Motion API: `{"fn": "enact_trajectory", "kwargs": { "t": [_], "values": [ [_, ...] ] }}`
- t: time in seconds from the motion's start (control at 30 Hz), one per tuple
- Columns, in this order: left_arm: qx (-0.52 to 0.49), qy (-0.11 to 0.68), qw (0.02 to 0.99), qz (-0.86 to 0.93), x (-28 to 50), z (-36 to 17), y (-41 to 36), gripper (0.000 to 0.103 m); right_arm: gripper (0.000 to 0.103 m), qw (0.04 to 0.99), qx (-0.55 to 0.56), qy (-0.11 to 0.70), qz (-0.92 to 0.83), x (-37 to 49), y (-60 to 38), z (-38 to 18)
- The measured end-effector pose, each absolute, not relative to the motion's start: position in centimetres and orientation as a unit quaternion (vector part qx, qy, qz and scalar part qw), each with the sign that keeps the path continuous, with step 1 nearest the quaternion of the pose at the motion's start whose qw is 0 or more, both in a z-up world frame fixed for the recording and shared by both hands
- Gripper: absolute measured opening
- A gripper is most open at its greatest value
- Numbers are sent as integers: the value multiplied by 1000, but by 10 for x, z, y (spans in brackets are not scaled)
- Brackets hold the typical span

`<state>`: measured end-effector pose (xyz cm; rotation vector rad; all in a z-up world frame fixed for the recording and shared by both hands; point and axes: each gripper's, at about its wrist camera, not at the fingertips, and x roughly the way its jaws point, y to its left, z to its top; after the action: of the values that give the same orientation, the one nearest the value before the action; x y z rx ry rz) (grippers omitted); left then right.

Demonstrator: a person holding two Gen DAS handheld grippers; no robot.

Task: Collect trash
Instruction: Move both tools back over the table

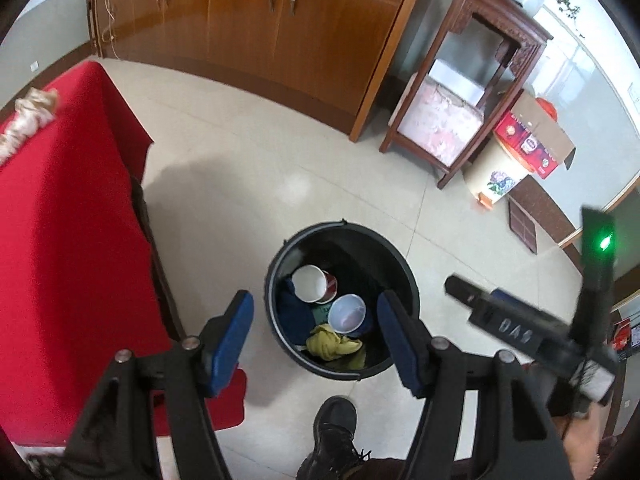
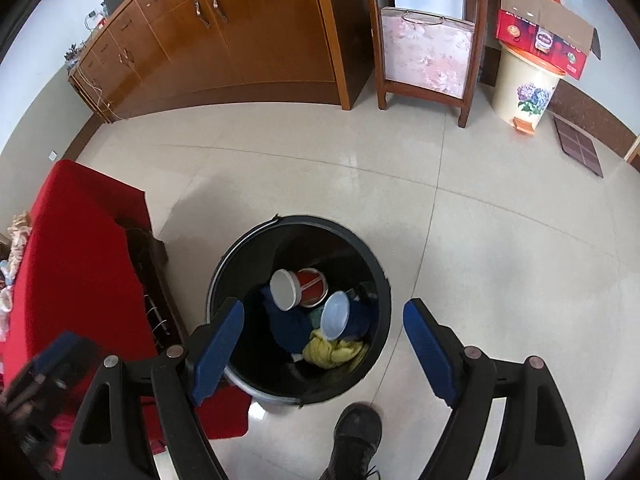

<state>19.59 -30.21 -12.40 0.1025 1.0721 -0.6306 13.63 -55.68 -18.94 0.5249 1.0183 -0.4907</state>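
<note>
A black trash bin (image 1: 402, 268) (image 2: 240, 256) stands on the tiled floor. Inside lie a white paper cup with a red side (image 1: 310, 283) (image 2: 286, 290), a pale round lid (image 1: 347, 313) (image 2: 335, 315), a yellow crumpled cloth (image 1: 332, 346) (image 2: 334, 352) and something dark blue (image 1: 291, 312) (image 2: 290, 326). My left gripper (image 1: 315, 300) hangs above the bin, open, with nothing between its blue pads. My right gripper (image 2: 324, 306) is also above the bin, open and empty. Its body (image 1: 520, 324) shows at the right of the left wrist view.
A table under a red cloth (image 1: 72, 240) (image 2: 80, 248) stands left of the bin, with crumpled pale items (image 1: 28, 120) on top. A person's black shoe (image 1: 334, 428) (image 2: 356, 432) is just before the bin. Behind are a wooden cabinet (image 1: 260, 32), a wooden stand (image 2: 428, 60) and a cream flowered pedal bin (image 2: 524, 88).
</note>
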Motion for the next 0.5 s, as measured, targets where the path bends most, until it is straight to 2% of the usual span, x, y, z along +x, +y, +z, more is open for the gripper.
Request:
{"fn": "enact_trajectory", "kwargs": {
  "t": [0.5],
  "values": [
    [34, 463, 853, -239, 178, -75, -205, 69, 83, 847, 205, 465, -155, 125, -463, -163]
  ]
}}
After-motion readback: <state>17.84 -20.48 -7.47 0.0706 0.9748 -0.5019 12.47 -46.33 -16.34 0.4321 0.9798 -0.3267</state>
